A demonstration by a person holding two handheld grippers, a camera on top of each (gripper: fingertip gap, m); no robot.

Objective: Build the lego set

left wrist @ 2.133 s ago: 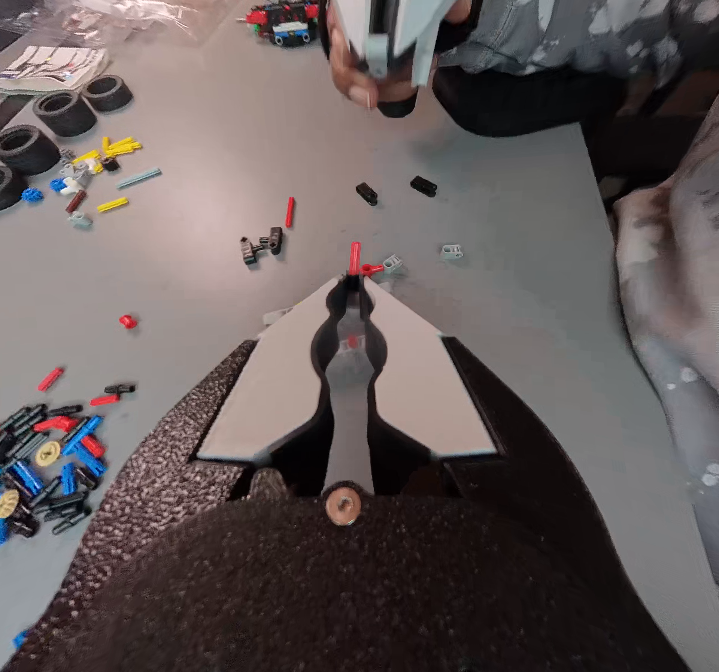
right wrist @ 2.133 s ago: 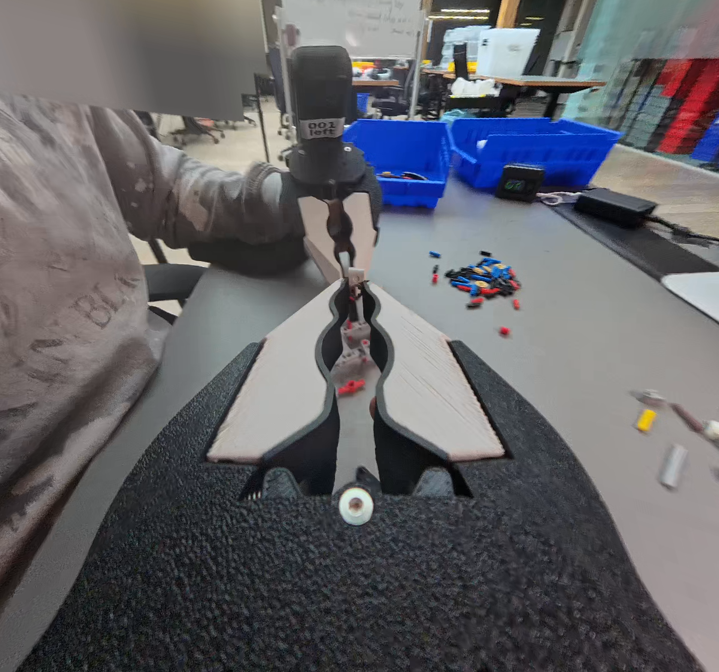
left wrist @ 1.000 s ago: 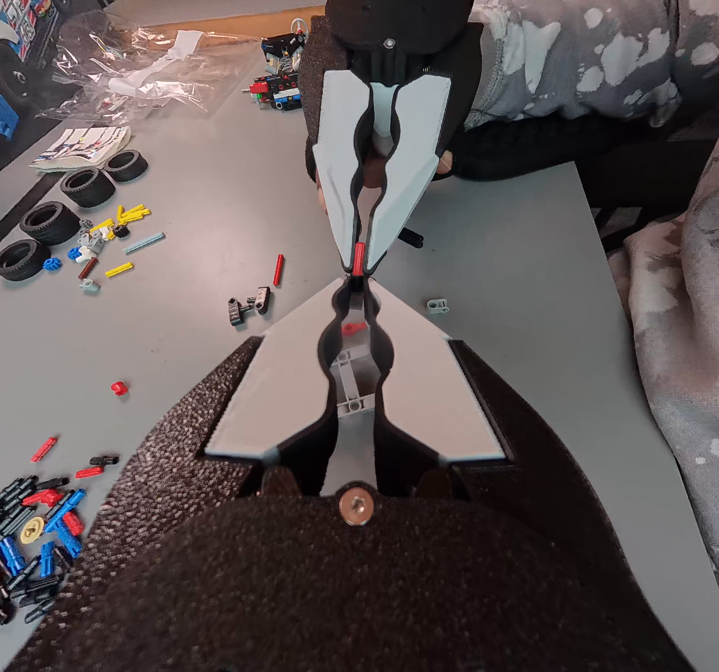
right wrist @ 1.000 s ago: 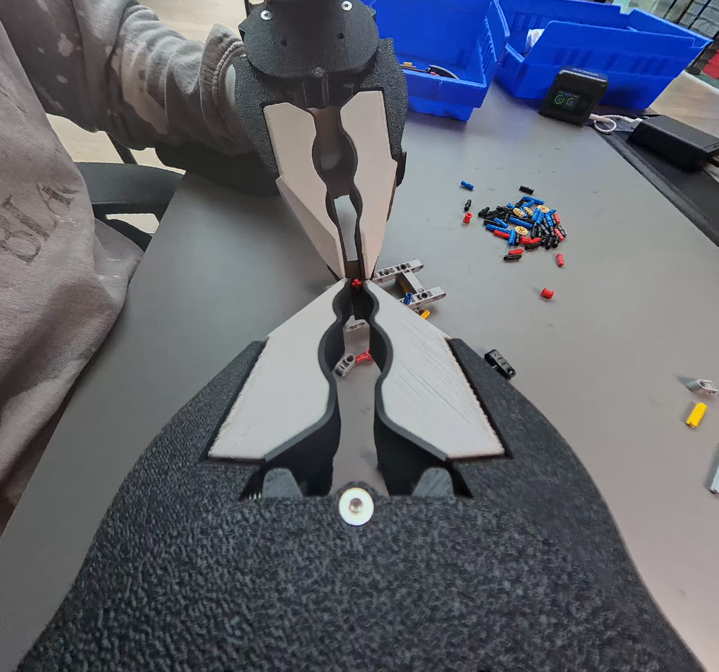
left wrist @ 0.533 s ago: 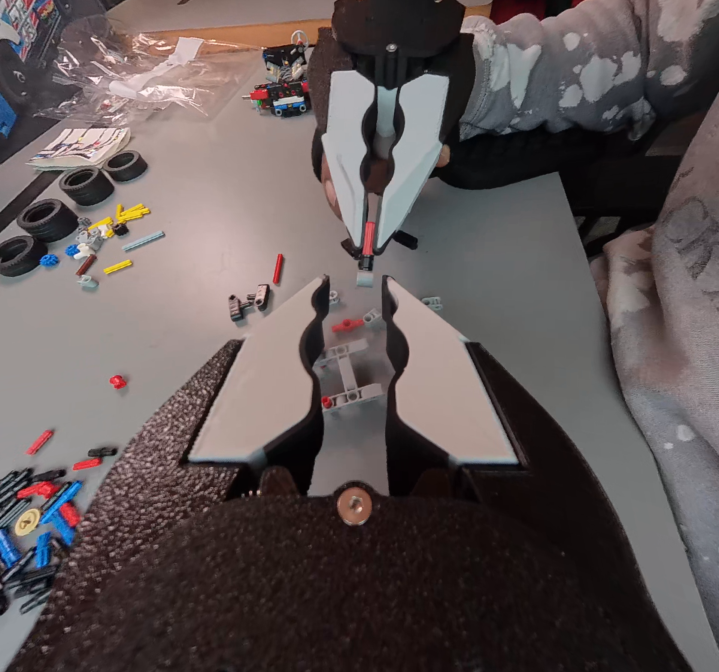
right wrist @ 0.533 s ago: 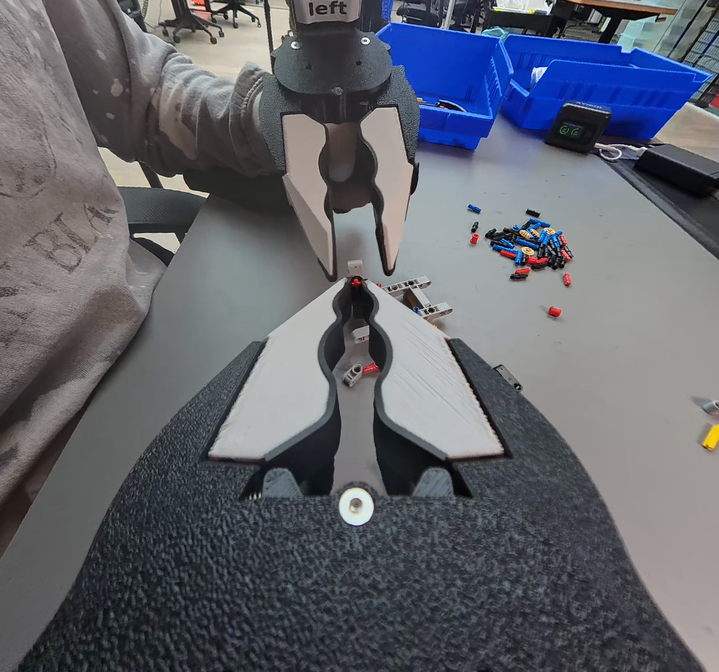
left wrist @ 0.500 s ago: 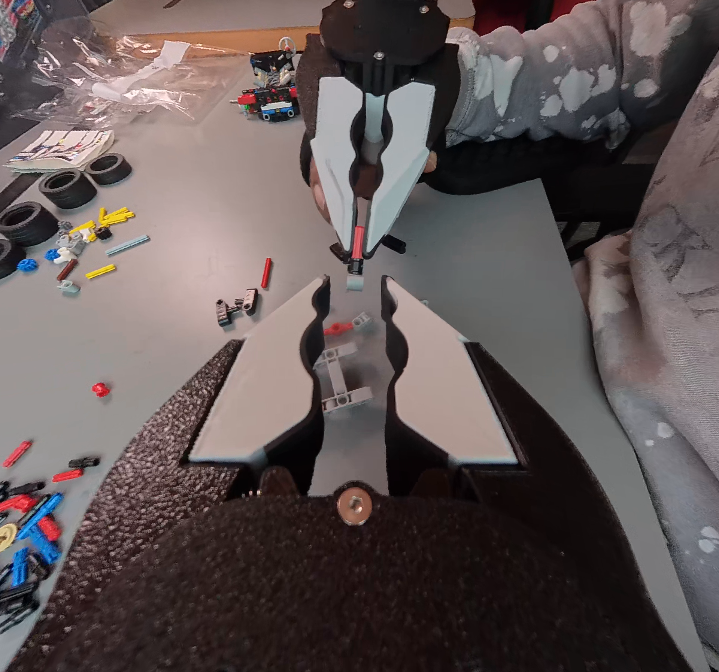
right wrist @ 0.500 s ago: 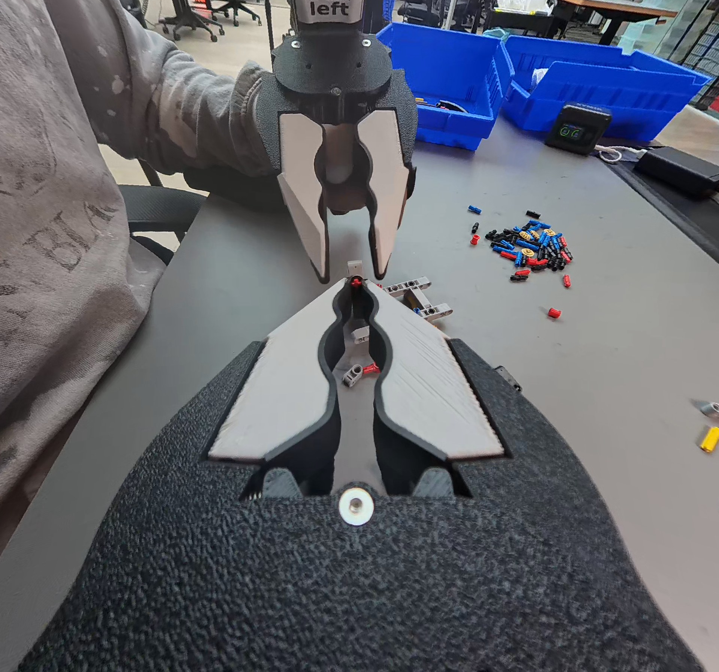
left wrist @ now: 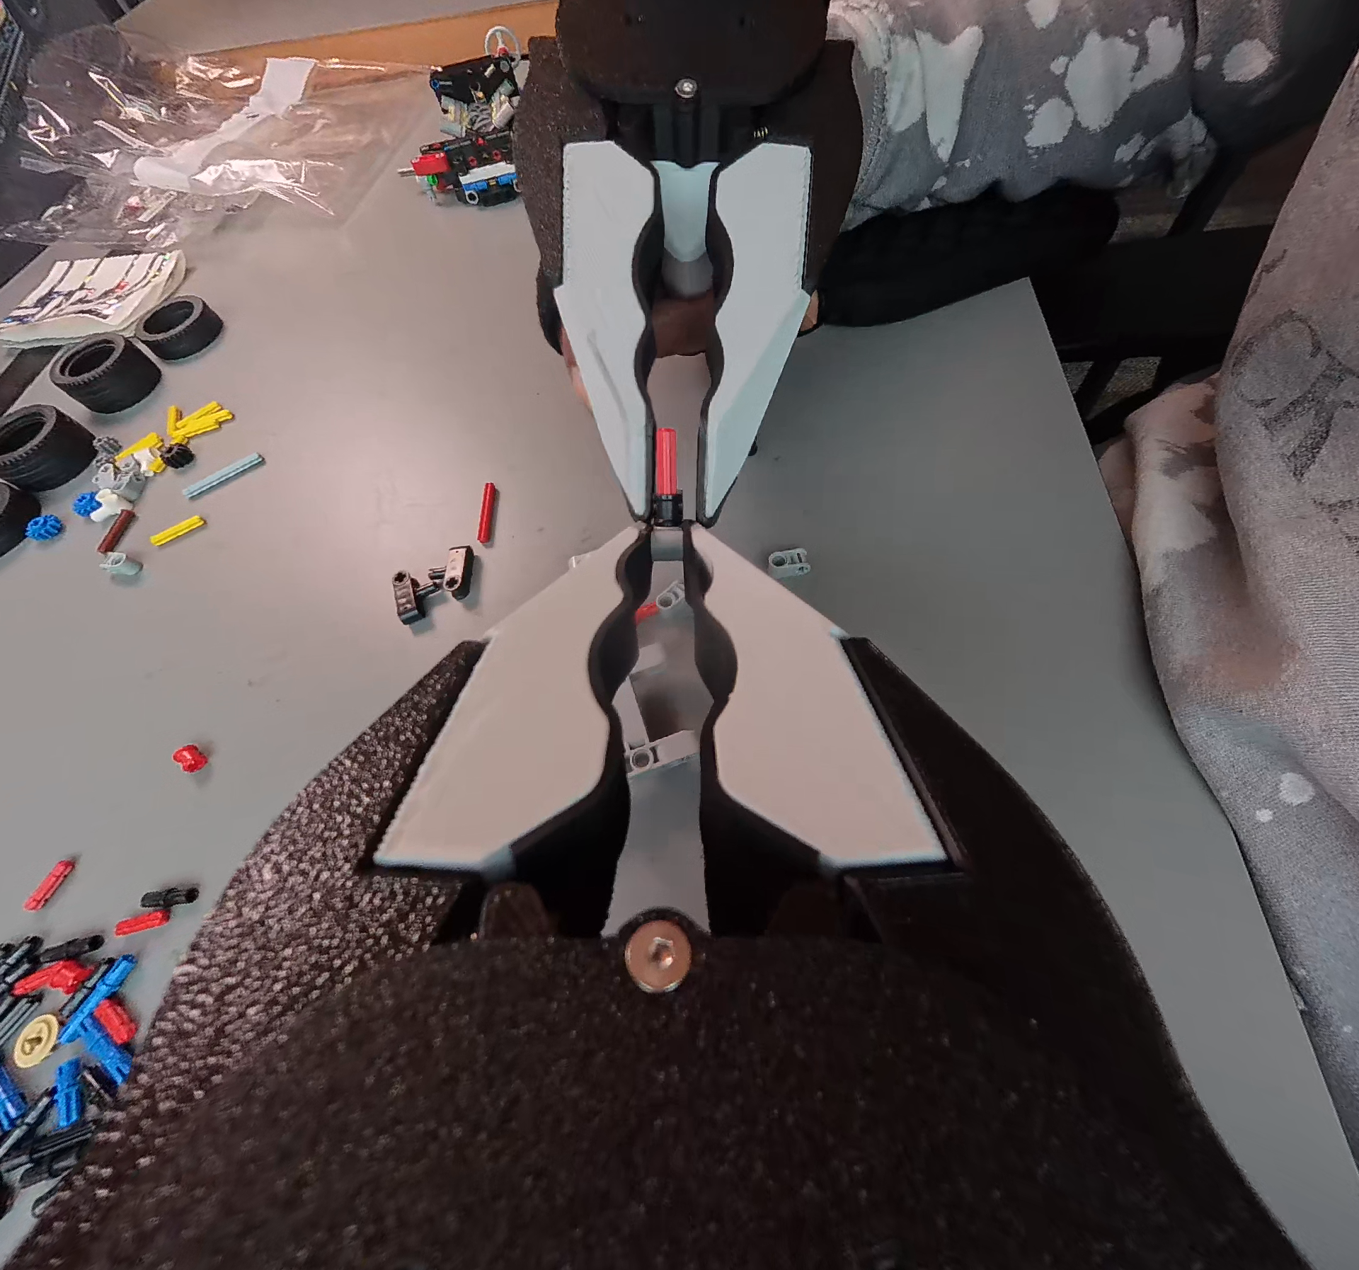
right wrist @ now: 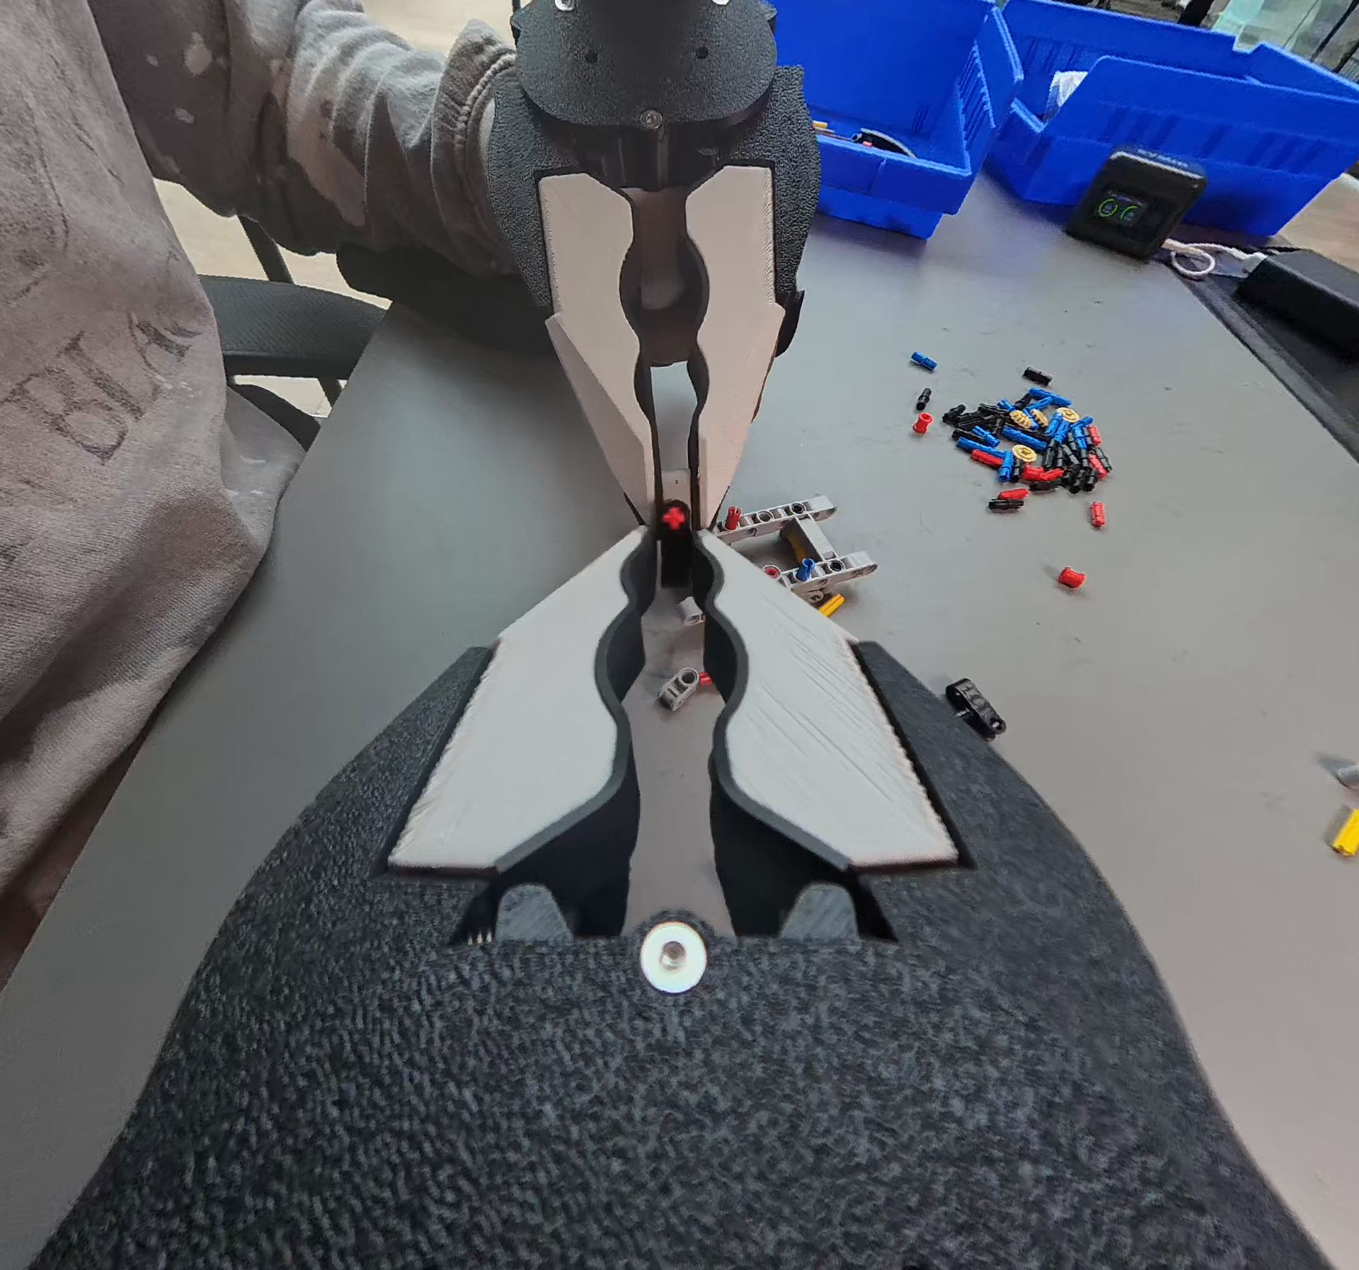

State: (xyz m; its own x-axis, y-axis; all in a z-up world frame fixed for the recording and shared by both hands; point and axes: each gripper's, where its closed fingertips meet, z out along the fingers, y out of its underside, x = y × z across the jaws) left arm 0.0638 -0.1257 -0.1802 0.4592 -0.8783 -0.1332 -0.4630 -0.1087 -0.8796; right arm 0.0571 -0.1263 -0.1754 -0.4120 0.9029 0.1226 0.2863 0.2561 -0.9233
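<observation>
We are holding a small sub-assembly above the grey beam frame [right wrist: 798, 547] lying on the table [right wrist: 1103, 683]. Our right gripper [left wrist: 669, 510] is clamping the red axle [left wrist: 666, 459] with its black bush [left wrist: 668, 508]; our left gripper [left wrist: 665, 547] is closing on the grey connector [left wrist: 668, 549] fitted to that axle's end. These rigid, light, smooth plastic parts are likely slipping easily, so we are judging the flat sides of the connector the best hold.
</observation>
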